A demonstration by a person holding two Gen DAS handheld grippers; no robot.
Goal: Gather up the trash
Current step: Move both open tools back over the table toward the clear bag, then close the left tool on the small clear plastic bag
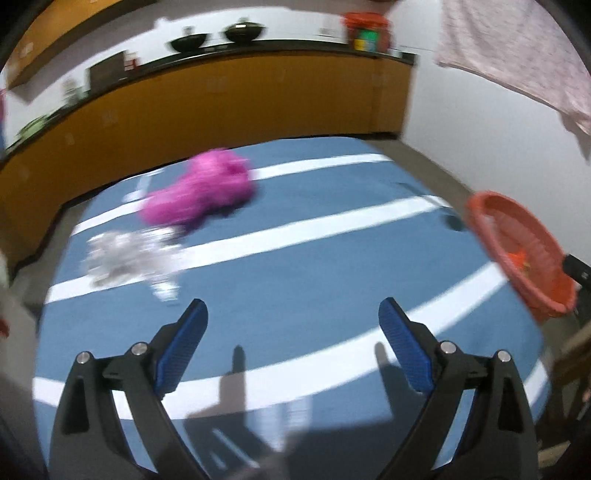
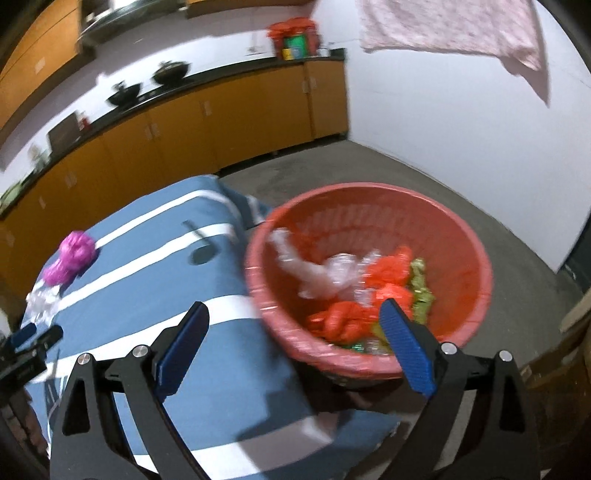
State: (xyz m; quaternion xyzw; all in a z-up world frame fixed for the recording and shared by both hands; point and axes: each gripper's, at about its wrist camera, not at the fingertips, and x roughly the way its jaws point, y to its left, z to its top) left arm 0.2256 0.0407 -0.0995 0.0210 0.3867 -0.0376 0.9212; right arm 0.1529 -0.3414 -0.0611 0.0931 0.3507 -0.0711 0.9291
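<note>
A crumpled pink plastic bag (image 1: 201, 190) and a clear crumpled wrapper (image 1: 125, 254) lie on a blue cloth with white stripes (image 1: 295, 280). My left gripper (image 1: 293, 314) is open and empty above the cloth, nearer than both. They also show small in the right wrist view, the pink bag (image 2: 72, 258) and the clear wrapper (image 2: 40, 301). A red plastic basket (image 2: 450, 229) at the cloth's right edge holds orange bags, clear plastic (image 2: 321, 273) and green wrappers. My right gripper (image 2: 295, 317) is open and empty at the basket's near rim. The basket also shows in the left wrist view (image 1: 517, 251).
Orange cabinets (image 1: 221, 107) with a dark counter run along the back, with black pans (image 1: 240, 31) and a red container (image 1: 365, 29) on top. A pink cloth (image 1: 517, 48) hangs at upper right. Grey floor (image 2: 369, 166) lies beyond the basket. The left gripper shows in the right wrist view (image 2: 26, 347).
</note>
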